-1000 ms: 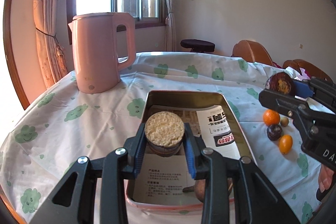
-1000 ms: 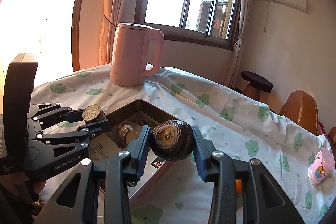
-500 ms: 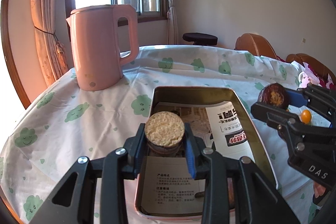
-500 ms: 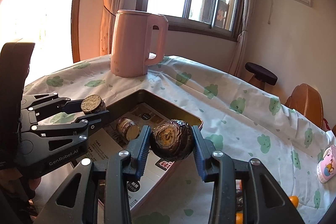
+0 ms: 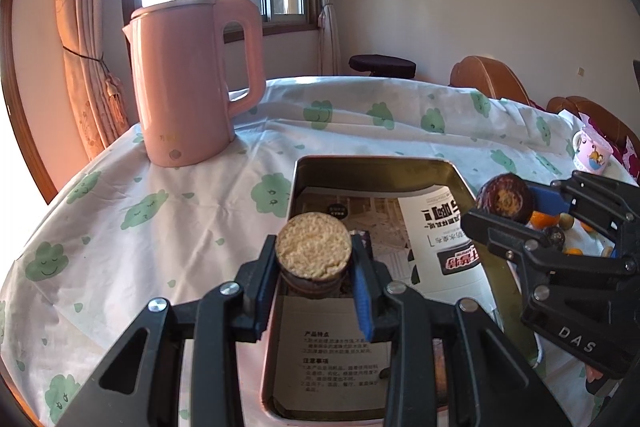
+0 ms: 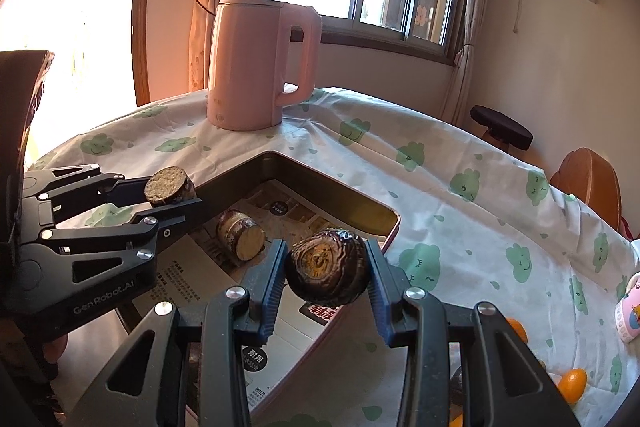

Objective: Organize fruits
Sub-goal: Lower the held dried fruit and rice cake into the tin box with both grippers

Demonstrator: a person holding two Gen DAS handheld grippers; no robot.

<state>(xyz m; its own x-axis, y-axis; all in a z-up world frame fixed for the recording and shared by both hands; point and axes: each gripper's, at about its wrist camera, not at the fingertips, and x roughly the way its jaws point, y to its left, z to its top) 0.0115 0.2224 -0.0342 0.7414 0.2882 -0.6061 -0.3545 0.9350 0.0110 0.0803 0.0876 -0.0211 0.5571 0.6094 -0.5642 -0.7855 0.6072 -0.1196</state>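
Note:
My left gripper is shut on a short brown chunk of fruit with a pale grainy cut face, held over the near half of the paper-lined metal tin. My right gripper is shut on a dark wrinkled round fruit with a yellowish cut face, above the tin's right rim. In the left wrist view that dark fruit hangs just right of the tin. The right wrist view shows the left gripper with its chunk and another cut chunk lying on its side in the tin.
A tall pink kettle stands on the cloud-print tablecloth behind the tin. Small oranges and dark fruits lie on the cloth to the right. A cartoon cup sits near the right edge, with wooden chairs and a stool beyond.
The right gripper has come down and closer to the tin's right rim with the dark fruit. The left gripper has stayed over the tin, still holding its chunk.

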